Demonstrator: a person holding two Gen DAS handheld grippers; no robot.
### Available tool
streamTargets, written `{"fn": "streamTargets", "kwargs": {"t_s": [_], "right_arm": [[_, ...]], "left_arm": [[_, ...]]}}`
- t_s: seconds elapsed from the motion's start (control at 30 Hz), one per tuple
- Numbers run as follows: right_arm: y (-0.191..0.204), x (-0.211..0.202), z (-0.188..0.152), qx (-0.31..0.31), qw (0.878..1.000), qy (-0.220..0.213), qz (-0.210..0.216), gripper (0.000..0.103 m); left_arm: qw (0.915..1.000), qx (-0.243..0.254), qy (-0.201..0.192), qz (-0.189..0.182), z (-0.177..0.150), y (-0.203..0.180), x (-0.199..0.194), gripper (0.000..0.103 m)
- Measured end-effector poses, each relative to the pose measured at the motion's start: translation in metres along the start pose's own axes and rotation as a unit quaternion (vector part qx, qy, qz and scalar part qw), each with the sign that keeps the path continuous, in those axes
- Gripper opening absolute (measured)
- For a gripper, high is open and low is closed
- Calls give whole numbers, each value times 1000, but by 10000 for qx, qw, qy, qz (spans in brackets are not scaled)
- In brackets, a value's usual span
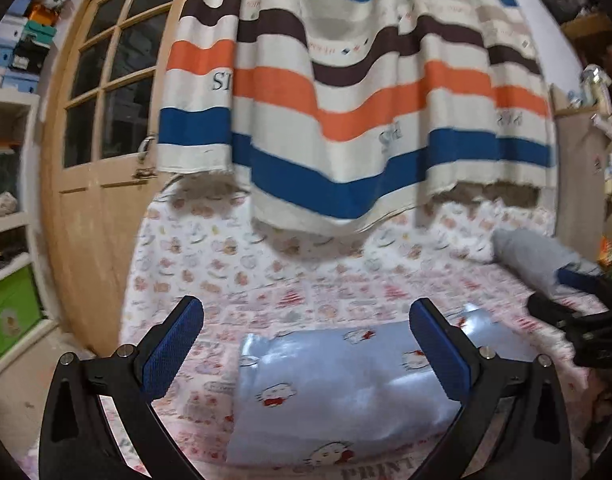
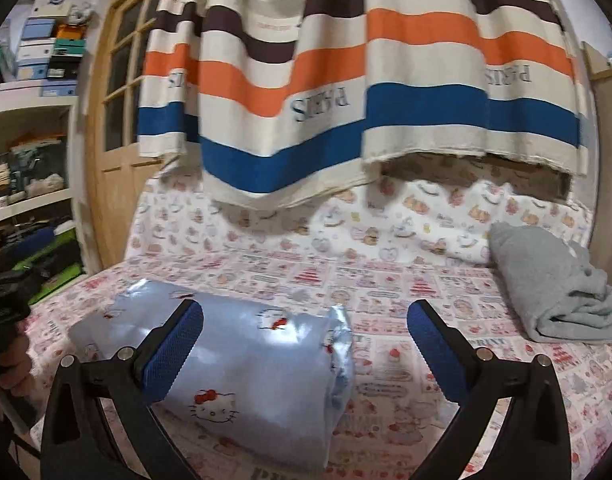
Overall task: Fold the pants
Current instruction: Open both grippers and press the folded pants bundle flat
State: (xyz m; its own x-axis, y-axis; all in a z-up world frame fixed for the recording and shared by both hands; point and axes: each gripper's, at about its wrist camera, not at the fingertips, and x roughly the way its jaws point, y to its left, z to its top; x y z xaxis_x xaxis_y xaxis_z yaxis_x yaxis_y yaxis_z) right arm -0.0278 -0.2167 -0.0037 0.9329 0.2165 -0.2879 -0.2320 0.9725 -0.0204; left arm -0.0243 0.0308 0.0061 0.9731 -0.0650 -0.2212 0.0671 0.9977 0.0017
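Cartoon-print bedsheet (image 2: 385, 280) under striped curtain (image 2: 345, 80), folded pants (image 2: 246, 360) on it.

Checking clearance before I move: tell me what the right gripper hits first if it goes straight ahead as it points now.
Probably the patterned bed sheet ahead; the open right gripper points slightly down. The folded blue pants lie left of centre, by the left finger. Depth is uncertain.

A: Where do the folded pants (image 2: 242, 364) lie?
B: On the bed sheet (image 2: 385, 280), toward its left side, near the front.
A: And the towel (image 2: 553, 292)?
B: Well apart, at the right, further back.
A: Behind them?
B: A curtain (image 2: 345, 80) hangs over the bed's back edge; a door (image 1: 94, 152) stands left of it.
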Motion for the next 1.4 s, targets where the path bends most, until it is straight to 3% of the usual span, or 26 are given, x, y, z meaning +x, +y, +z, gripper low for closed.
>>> {"fn": "streamTargets", "kwargs": {"t_s": [0.1, 0.33, 0.6, 0.7, 0.9, 1.1, 1.27, 1.4], "right_arm": [[-3, -1, 0, 62, 9999, -19, -106, 102], [0, -1, 1, -12, 10000, -25, 87, 102], [4, 1, 1, -100, 9993, 30, 372, 102], [4, 12, 1, -103, 9980, 362, 503, 102], [-24, 37, -7, 417, 9889, 1276, 642, 91], [-58, 68, -25, 1110, 9619, 2277, 1030, 85], [-50, 92, -32, 885, 9531, 2569, 1334, 83], [-41, 99, -30, 737, 9539, 2579, 1350, 78]], "left_arm": [[9996, 91, 136, -246, -1, -3, 4, 102], [9999, 46, -40, -125, -2, -2, -3, 102], [9985, 194, 84, -499, -1, -9, 2, 102], [9985, 180, 210, -481, -1, -9, 6, 102], [9992, 52, 386, -119, -2, -4, 13, 102], [9991, 30, 409, -69, -4, -3, 13, 102], [9991, 7, 416, -8, -4, -3, 12, 102], [9992, -1, 399, 65, -4, -3, 10, 102]]}}
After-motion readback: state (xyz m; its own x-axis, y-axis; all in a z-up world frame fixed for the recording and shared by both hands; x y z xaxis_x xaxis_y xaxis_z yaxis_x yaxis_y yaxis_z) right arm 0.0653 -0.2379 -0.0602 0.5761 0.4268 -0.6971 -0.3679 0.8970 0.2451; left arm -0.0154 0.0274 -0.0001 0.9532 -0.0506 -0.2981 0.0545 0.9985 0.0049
